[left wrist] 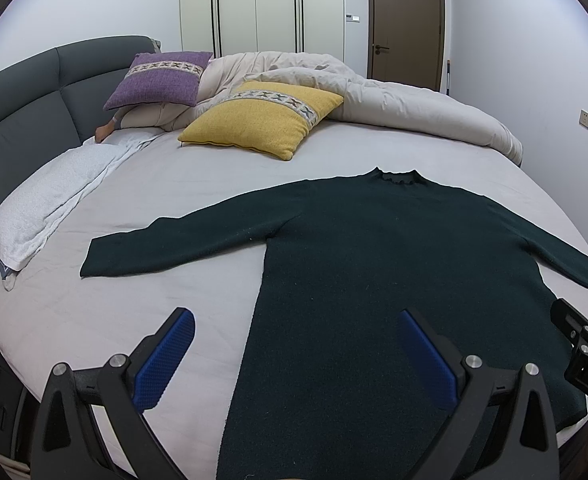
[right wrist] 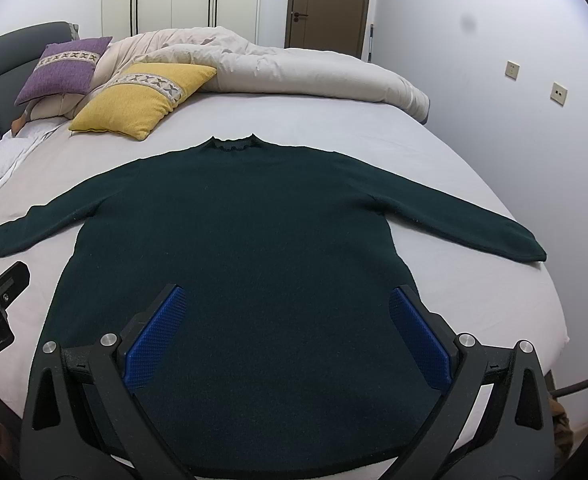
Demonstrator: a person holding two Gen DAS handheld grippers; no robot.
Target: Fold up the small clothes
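In the left wrist view, the left gripper (left wrist: 296, 330) is hovering with its blue-padded fingers (left wrist: 165, 364) spread wide apart and holding nothing. One finger is hanging over the bare sheet of the bed (left wrist: 142, 184), the other over the lower body of the dark green sweater (left wrist: 374, 264). The sweater is lying flat on the bed, collar pointing away, both sleeves stretched out to the sides. Beyond it, a yellow pillow (left wrist: 266, 120) and a purple pillow (left wrist: 158, 80) are leaning against a crumpled beige duvet (left wrist: 394, 100). A folded white towel (left wrist: 50, 208) is lying along the bed's left side. Part of the right gripper is poking in at the right edge.

In the right wrist view, the right gripper (right wrist: 288, 304) is also standing wide apart and empty, both pads (right wrist: 156, 336) hanging above the sweater's (right wrist: 254, 220) lower body near the hem. The sweater is filling the middle of the bed (right wrist: 434, 160), sleeves outstretched, the yellow pillow (right wrist: 142, 100) sitting beyond its left shoulder.
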